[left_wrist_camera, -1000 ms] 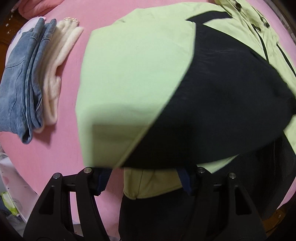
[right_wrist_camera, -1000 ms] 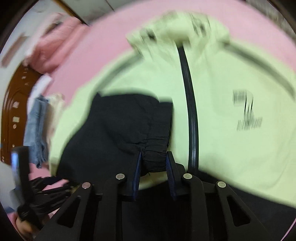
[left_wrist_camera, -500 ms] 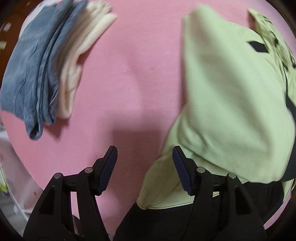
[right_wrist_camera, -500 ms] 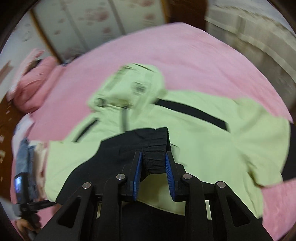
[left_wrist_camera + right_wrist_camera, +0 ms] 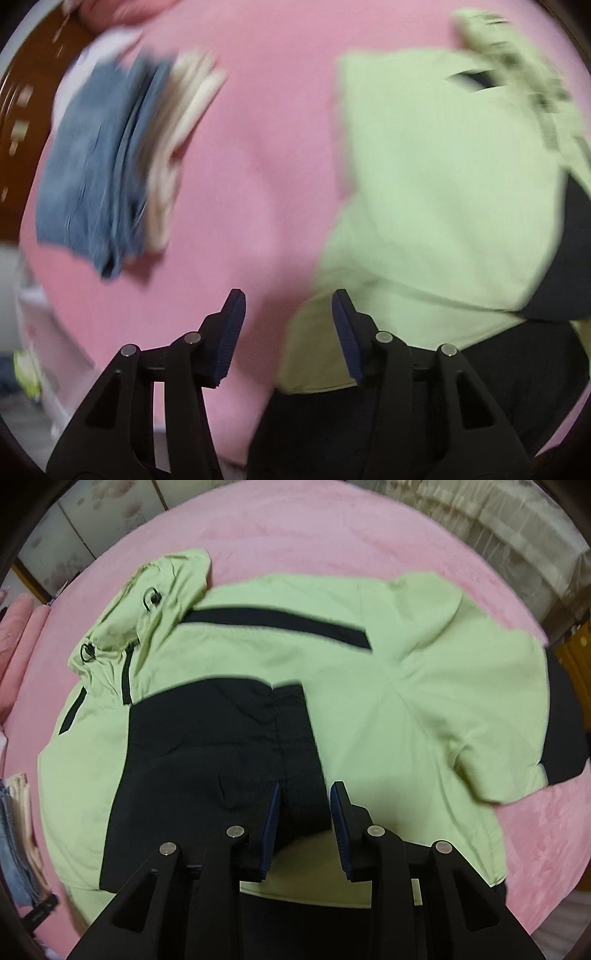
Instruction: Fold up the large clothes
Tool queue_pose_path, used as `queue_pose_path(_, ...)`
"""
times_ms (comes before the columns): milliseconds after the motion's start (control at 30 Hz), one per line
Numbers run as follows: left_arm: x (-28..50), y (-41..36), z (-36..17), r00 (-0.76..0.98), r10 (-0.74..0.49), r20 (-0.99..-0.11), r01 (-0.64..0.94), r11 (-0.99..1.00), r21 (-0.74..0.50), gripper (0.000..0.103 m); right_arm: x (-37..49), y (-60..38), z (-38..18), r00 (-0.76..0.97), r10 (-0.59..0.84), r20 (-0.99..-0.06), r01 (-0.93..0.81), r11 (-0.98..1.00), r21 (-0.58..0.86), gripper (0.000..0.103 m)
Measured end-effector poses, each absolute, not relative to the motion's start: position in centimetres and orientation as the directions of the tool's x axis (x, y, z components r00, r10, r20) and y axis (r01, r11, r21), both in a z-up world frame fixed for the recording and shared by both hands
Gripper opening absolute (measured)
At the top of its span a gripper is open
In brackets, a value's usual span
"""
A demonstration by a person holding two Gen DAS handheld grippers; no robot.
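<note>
A light green hooded jacket with black panels lies spread on the pink bed. Its left sleeve, with a black lower part and cuff, is folded across the chest. My right gripper is open, its jaws astride the end of that black cuff without pinching it. The other sleeve lies out to the right. In the left wrist view the jacket's folded left edge is at the right. My left gripper is open and empty over the pink cover, just left of the jacket's hem.
Folded blue jeans and a folded cream garment lie stacked to the left on the pink bedcover. A brown wooden headboard is far left. Pink pillows and curtains border the bed.
My right gripper laid the black sleeve cuff onto the jacket's chest and opened. My left gripper let go of the jacket side and drew back to the left, open.
</note>
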State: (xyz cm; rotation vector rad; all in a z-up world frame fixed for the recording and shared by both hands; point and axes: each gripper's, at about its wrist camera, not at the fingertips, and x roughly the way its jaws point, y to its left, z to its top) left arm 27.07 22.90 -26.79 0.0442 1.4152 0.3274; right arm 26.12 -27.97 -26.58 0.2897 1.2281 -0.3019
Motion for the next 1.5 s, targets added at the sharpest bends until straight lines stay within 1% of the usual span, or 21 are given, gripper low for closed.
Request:
queue_pose_path(33,27.4,21.8,-25.7,0.175,0.219,-0.960,-0.174,0.967,0.188,0.046,26.0,-27.5,-25.6,0.344,-0.087,-0.935,0.367,0.929,0.049,0.040)
queue_pose_path(67,27.7,20.5,-24.9,0.234,0.152,-0.960,-0.124,0.984,0.126,0.046,25.9,-27.1,-25.0,0.363,-0.088,-0.928,0.359,0.932,0.051,0.043)
queue_pose_path(133,28.4,18.6,-25.1,0.246,0.054,-0.968,-0.037,0.998,0.046,0.040,25.1,-25.8,-24.0,0.431,0.000,-0.902,0.288,0.948,0.138,0.043)
queue_pose_path(200,29.7,17.2,-26.2,0.198,0.013,-0.980,0.017,1.000,0.016,0.012,24.8,-24.1,-24.3,0.432,0.179,-0.884,0.182,0.943,0.280,0.042)
queue_pose_path(233,30.0,16.8,-27.3,0.158,-0.014,-0.987,0.038,0.999,-0.008,0.009,25.2,-22.8,-25.2,0.391,0.258,-0.883,0.141,0.932,0.334,0.042)
queue_pose_path(300,29.8,16.2,-29.0,0.120,-0.051,-0.991,0.031,0.998,-0.047,0.008,25.9,-20.5,-27.5,0.264,0.422,-0.867,0.113,0.880,0.462,0.037)
queue_pose_path(367,29.8,15.1,-31.0,0.036,-0.060,-0.998,0.015,0.998,-0.059,0.008,26.2,-18.0,-30.6,0.164,0.563,-0.810,0.181,0.790,0.586,0.018)
queue_pose_path(400,29.9,14.6,-31.4,0.018,-0.052,-0.998,0.012,0.999,-0.052,0.008,26.2,-17.1,-31.7,0.156,0.586,-0.795,0.200,0.770,0.606,0.016)
queue_pose_path(533,29.8,17.7,-32.0,0.015,-0.013,-1.000,-0.080,0.997,-0.014,0.005,27.0,-15.1,-34.0,0.136,0.528,-0.838,0.182,0.818,0.545,0.001)
queue_pose_path(600,29.7,20.2,-31.6,0.033,-0.001,-0.999,-0.179,0.984,-0.007,0.001,27.1,-16.0,-33.5,0.162,0.501,-0.850,0.146,0.840,0.523,0.001)
queue_pose_path(667,29.1,23.2,-31.1,0.055,0.014,-0.998,-0.261,0.965,-0.001,0.001,26.8,-18.3,-32.9,0.217,0.474,-0.853,0.110,0.857,0.504,0.000)
queue_pose_path(733,28.6,25.2,-30.6,0.073,0.040,-0.997,-0.288,0.958,0.017,0.001,26.4,-21.2,-32.5,0.251,0.354,-0.901,0.143,0.907,0.396,0.000)
queue_pose_path(800,28.1,26.4,-30.3,0.074,0.041,-0.996,-0.281,0.960,0.018,0.001,25.5,-26.1,-32.0,0.294,0.203,-0.934,0.256,0.925,0.281,0.000)
queue_pose_path(900,27.2,27.3,-29.6,0.084,0.069,-0.994,-0.272,0.961,0.043,0.001,24.8,-30.6,-31.7,0.327,0.234,-0.916,0.344,0.873,0.346,0.000)
queue_pose_path(967,26.6,27.0,-28.9,0.098,0.091,-0.991,-0.253,0.965,0.064,0.000,25.0,-30.6,-31.0,0.315,0.165,-0.935,0.355,0.893,0.277,0.000)
queue_pose_path(1033,25.6,25.9,-27.7,0.148,0.027,-0.989,-0.142,0.990,0.006,0.000,25.3,-30.3,-30.5,0.325,0.147,-0.934,0.378,0.885,0.271,0.000)
queue_pose_path(1133,23.8,24.2,-25.8,0.168,-0.132,-0.977,0.024,0.991,-0.130,0.000,26.3,-28.1,-30.0,0.383,0.305,-0.872,0.396,0.799,0.453,0.000)
queue_pose_path(1200,23.4,24.0,-25.4,0.145,-0.242,-0.959,0.022,0.970,-0.241,0.000,27.3,-24.5,-31.3,0.356,0.451,-0.819,0.374,0.734,0.567,0.000)
queue_pose_path(1267,23.7,24.6,-25.7,0.131,-0.304,-0.944,-0.040,0.949,-0.312,0.000,28.5,-20.5,-32.9,0.312,0.579,-0.753,0.349,0.667,0.658,0.000)
queue_pose_path(1333,24.3,26.3,-26.6,0.141,-0.339,-0.930,-0.160,0.920,-0.359,0.000,30.1,-16.9,-34.1,0.275,0.650,-0.708,0.337,0.625,0.704,0.000)
queue_pose_path(1500,28.6,28.1,-27.1,0.232,-0.309,-0.922,-0.294,0.882,-0.369,0.000,34.6,-11.9,-35.1,0.223,0.648,-0.728,0.221,0.694,0.686,0.000)
